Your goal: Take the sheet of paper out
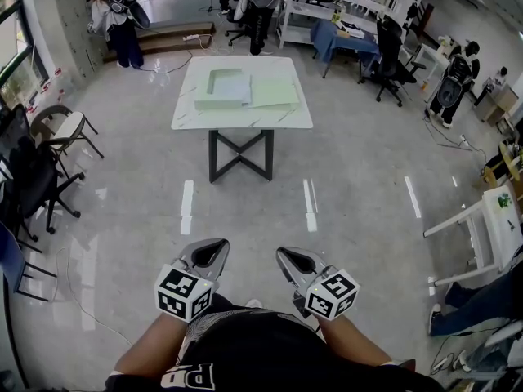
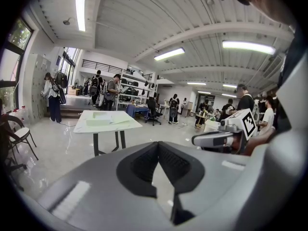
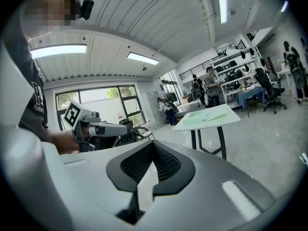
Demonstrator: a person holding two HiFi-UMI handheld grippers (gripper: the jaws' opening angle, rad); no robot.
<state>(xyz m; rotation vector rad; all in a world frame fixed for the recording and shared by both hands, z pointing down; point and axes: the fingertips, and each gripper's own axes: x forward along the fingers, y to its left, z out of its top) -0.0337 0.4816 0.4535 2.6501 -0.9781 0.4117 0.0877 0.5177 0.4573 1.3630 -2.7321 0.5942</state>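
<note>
**Item: sheet of paper on far desk, both tools idle and clenched**

- Sheet of paper [image 1: 234, 94]: pale, lying flat over the near part of a shallow pale green box [image 1: 214, 77]. Its edges run roughly square with the desk edges. At this range I cannot tell which side is the longer, nor which way its long axis runs.
- Box: sits left of centre on the white desk [image 1: 245, 119]. A flat green panel [image 1: 276, 95] lies just beside it on the right.
- Desk: stands on dark crossed legs, well apart from the person and straight ahead across open floor [image 1: 245, 194]. It also appears small and distant in the left gripper view [image 2: 85, 126] and in the right gripper view [image 3: 226, 118].
- Left tool [image 1: 217, 246]: held low and close to the person's body. Its own view [image 2: 156, 146] shows the dark pads meeting at the tips with nothing caught between them.
- Right tool [image 1: 283, 253]: held alongside at the same height. Its pads are likewise clenched tip to tip on nothing [image 3: 153, 144].
- The two tools are near each other but apart, and neither touches the desk, box or sheet.
</note>
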